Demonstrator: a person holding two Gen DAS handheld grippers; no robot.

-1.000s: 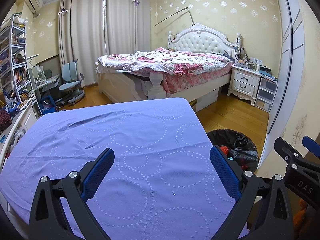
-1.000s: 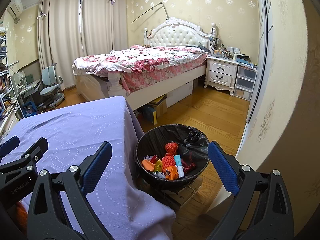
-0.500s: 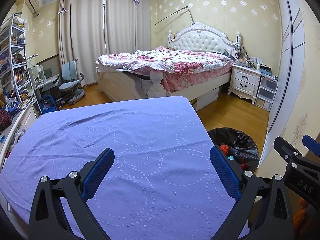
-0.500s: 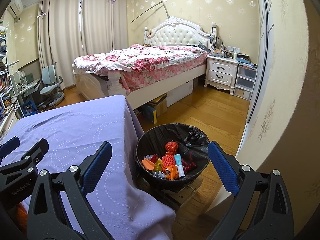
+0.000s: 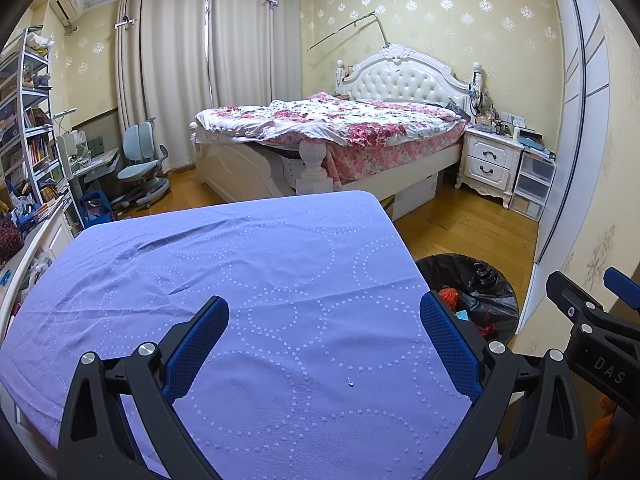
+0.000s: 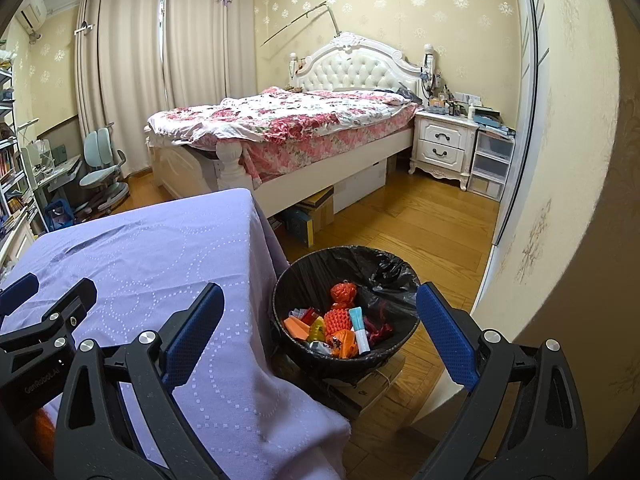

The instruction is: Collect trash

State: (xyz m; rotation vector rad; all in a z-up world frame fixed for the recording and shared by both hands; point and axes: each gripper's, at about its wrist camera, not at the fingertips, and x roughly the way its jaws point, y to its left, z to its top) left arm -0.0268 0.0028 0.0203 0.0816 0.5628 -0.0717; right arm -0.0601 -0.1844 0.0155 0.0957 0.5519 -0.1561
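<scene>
A black-lined trash bin (image 6: 288, 280) stands on the floor right of the table, holding several pieces of orange, red and white trash (image 6: 340, 324). The bin also shows in the left wrist view (image 5: 492, 280). My left gripper (image 5: 324, 316) is open and empty above the purple tablecloth (image 5: 240, 264). A tiny white speck (image 5: 350, 381) lies on the cloth between its fingers. My right gripper (image 6: 320, 304) is open and empty, held above the table's right edge and the bin. The purple tablecloth (image 6: 152, 248) shows at its left.
A bed (image 5: 340, 128) with a floral cover stands behind the table. A white nightstand (image 5: 490, 160) and plastic drawers (image 5: 536, 184) are at the back right. A desk chair (image 5: 140, 164) and bookshelves (image 5: 28, 120) are at the left. A wall (image 6: 560, 160) is close on the right.
Both views have shifted slightly, as both grippers rose or tilted a little. Both grippers stay open and empty.
</scene>
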